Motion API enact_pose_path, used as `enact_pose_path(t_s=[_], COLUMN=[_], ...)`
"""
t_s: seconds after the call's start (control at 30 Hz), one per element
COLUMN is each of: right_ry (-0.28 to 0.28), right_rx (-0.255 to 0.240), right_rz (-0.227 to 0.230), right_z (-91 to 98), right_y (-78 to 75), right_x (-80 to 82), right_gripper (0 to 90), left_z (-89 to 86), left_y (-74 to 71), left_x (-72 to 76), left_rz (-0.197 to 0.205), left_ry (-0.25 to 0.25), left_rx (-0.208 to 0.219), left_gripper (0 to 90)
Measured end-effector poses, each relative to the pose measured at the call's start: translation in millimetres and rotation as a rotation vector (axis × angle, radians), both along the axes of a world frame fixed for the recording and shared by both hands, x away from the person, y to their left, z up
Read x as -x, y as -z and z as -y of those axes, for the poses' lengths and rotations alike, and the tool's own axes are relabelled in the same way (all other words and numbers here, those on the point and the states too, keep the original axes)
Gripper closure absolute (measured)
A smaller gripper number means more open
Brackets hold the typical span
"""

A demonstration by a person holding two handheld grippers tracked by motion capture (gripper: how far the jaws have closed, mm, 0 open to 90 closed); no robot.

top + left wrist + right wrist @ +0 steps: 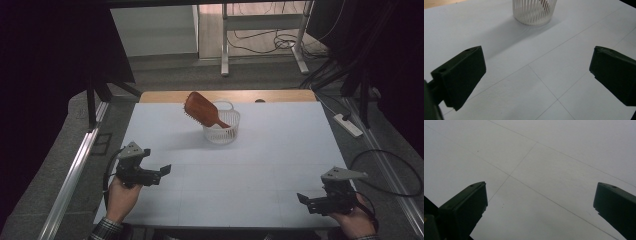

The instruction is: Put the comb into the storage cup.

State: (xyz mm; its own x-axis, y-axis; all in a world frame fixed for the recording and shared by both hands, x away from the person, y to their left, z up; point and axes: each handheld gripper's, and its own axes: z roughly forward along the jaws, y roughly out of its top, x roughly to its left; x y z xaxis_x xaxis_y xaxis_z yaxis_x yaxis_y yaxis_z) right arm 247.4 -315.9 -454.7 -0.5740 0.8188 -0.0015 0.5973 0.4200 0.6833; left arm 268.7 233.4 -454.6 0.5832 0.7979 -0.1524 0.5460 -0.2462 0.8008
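Reddish-brown and glossy, the hairbrush (202,110) stands handle-down in the white slatted basket (221,131) near the far middle of the table (280,150), its broad paddle head leaning out over the rim to the left, bristle side down. The basket is a small round cup of thin upright ribs with a loop handle at the back; in the left gripper view its ribbed wall (534,11) sits at the top, and a sliver of the brown handle shows through the slats.

Both tools are empty and well apart from the basket. The left gripper (157,175) hovers at the near left with its jaws spread wide, aimed toward the basket. The right gripper (306,201) sits at the near right corner, jaws equally wide, looking at bare table.

The step in hand looks like a reach for the brush. The left gripper is the better placed. The head is wide and flat, so the jaws should probably close across its thickness or on the narrow neck, not across its breadth. The finish looks smooth and may slip, so a firm grip close to the neck would help. The basket seems light and may tip or drag as the brush lifts; the right gripper could steady its rim.
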Motion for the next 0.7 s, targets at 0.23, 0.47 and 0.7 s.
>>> enact_pose_path(t_s=[0.23,0.47,0.7], right_ry=[0.001,0.002,0.002], right_rx=[0.001,0.003,0.005], right_rz=[0.0,0.0,0.001], right_z=[-0.1,-0.4,-0.6], right_y=[0.0,0.1,0.1], right_x=[-0.1,0.0,0.0], right_gripper=[0.0,0.0,0.0], left_z=[-5.5,-10.8,-14.4], left_y=[1.6,4.3,6.4], left_x=[7.2,14.1,20.1], left_rz=[-0.002,-0.011,-0.016], left_ry=[-0.013,-0.025,-0.032], left_rx=[0.003,-0.005,-0.007], left_gripper=[0.4,0.4,0.4])
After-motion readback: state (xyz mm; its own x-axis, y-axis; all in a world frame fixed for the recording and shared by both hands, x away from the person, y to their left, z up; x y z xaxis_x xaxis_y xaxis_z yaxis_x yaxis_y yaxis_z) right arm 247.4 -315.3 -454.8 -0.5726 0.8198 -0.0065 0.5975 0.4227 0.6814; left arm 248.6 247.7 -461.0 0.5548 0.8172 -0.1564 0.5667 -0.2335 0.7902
